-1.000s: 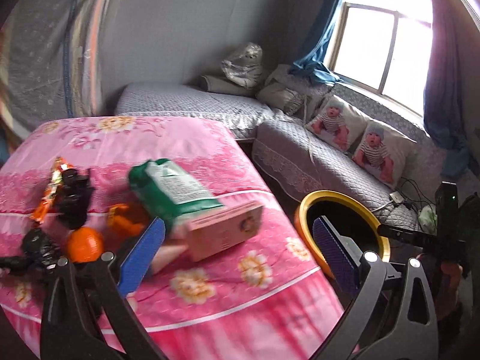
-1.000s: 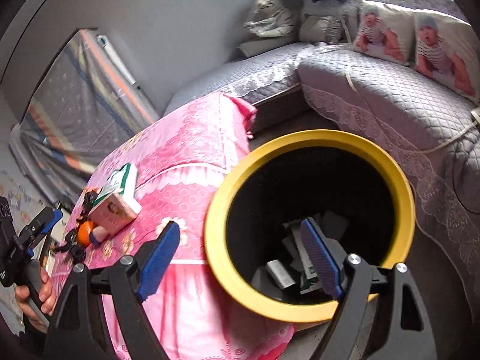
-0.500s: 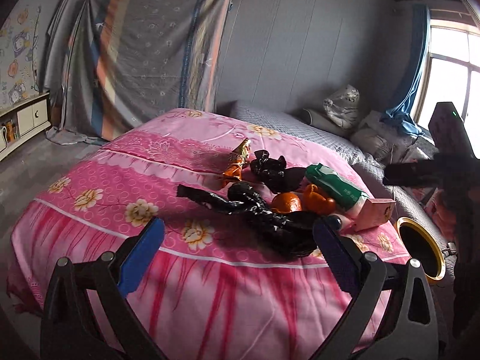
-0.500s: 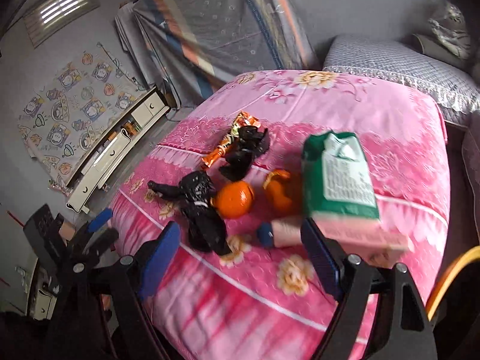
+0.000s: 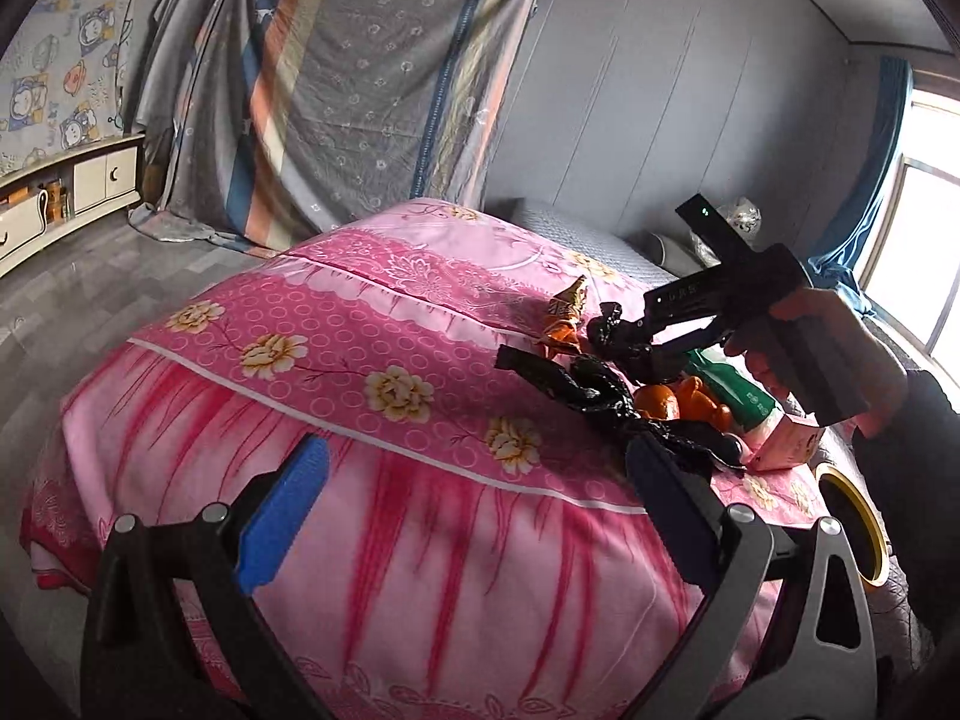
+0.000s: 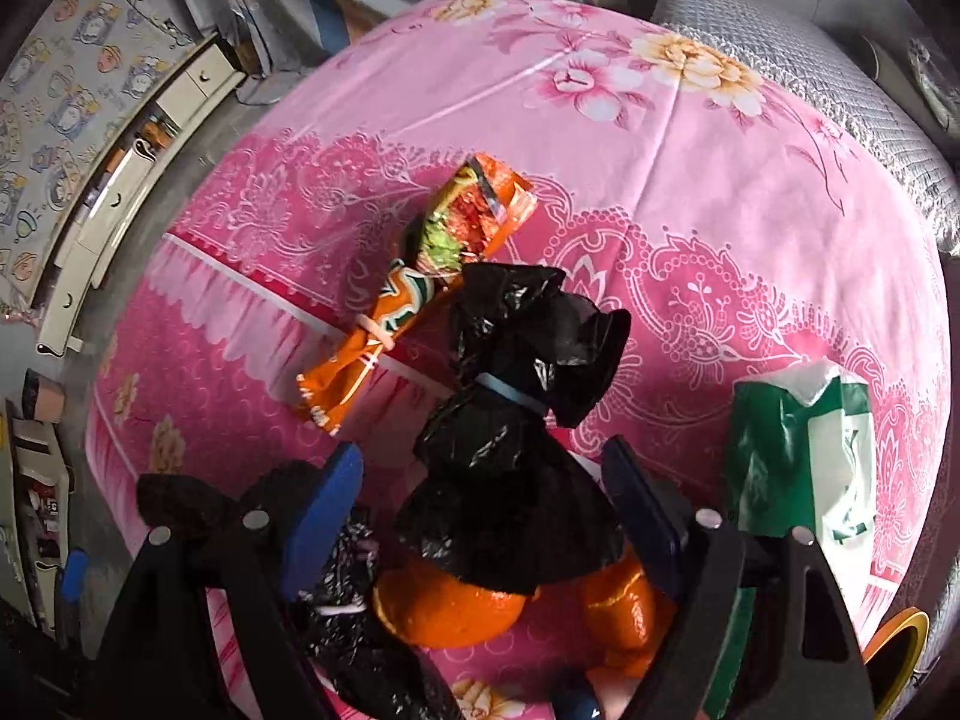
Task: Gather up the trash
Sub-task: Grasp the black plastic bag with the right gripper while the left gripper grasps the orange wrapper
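Trash lies on a pink flowered bed. My right gripper is open, its jaws on either side of a tied black plastic bag. Beside it lie an orange snack wrapper, an orange, orange peel, a green and white package and a second black bag. My left gripper is open and empty, above the bed's near edge. In the left wrist view the right gripper reaches over the trash pile. The yellow-rimmed bin stands at the bed's right.
A pink box lies by the green package. A striped cloth hangs on the back wall. A low white cabinet stands at the left. A grey sofa lies beyond the bed. A window is at the right.
My right gripper moved from over the bin to the bed and came down around the tied black bag. My left gripper drew back and swung left, away from the trash pile.
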Motion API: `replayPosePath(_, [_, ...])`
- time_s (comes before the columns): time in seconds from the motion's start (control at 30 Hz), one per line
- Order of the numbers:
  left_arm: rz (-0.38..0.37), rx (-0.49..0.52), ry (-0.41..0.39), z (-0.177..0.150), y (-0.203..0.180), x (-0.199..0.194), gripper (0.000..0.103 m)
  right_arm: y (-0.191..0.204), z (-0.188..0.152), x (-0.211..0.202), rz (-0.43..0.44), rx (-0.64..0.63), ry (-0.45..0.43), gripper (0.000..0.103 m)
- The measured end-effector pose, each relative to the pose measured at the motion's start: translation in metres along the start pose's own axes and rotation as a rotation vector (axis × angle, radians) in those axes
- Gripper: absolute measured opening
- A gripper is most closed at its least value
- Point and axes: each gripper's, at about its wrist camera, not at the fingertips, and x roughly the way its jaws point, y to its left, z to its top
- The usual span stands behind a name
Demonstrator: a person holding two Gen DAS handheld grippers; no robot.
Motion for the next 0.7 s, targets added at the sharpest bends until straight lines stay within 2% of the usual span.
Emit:
replayPosePath(0.13, [0.023,-0.005,-0.014,0.003,0.007,-0.004,0.095,-0.003,0.0,0.012,-0.007,0.016,0.03,0.046])
replayPosePath(0.2, [0.031,0.001,-0.017,0.005,0.008,-0.005,0.095,-0.006,-0.001,0.01,-0.014,0.021,0.017,0.033])
replayPosePath(0.23, [0.034,0.009,-0.015,0.007,0.006,-0.005,0.095,-0.007,-0.002,0.006,-0.017,0.015,0.004,0.03])
replayPosePath(0.33, [0.055,0.052,-0.003,0.014,-0.003,-0.002,0.095,-0.012,-0.008,-0.013,0.042,0.006,-0.037,0.028])
replayPosePath(0.47, [0.071,0.155,0.018,0.032,-0.026,0.005,0.095,-0.028,-0.026,-0.051,0.163,0.024,-0.118,0.028])
replayPosePath(0.6, [0.022,0.259,0.068,0.063,-0.056,0.026,0.095,-0.042,-0.063,-0.095,0.248,0.012,-0.227,0.028])
replayPosePath(0.7, [-0.005,0.337,0.148,0.084,-0.079,0.059,0.095,-0.059,-0.102,-0.12,0.307,0.009,-0.303,0.028])
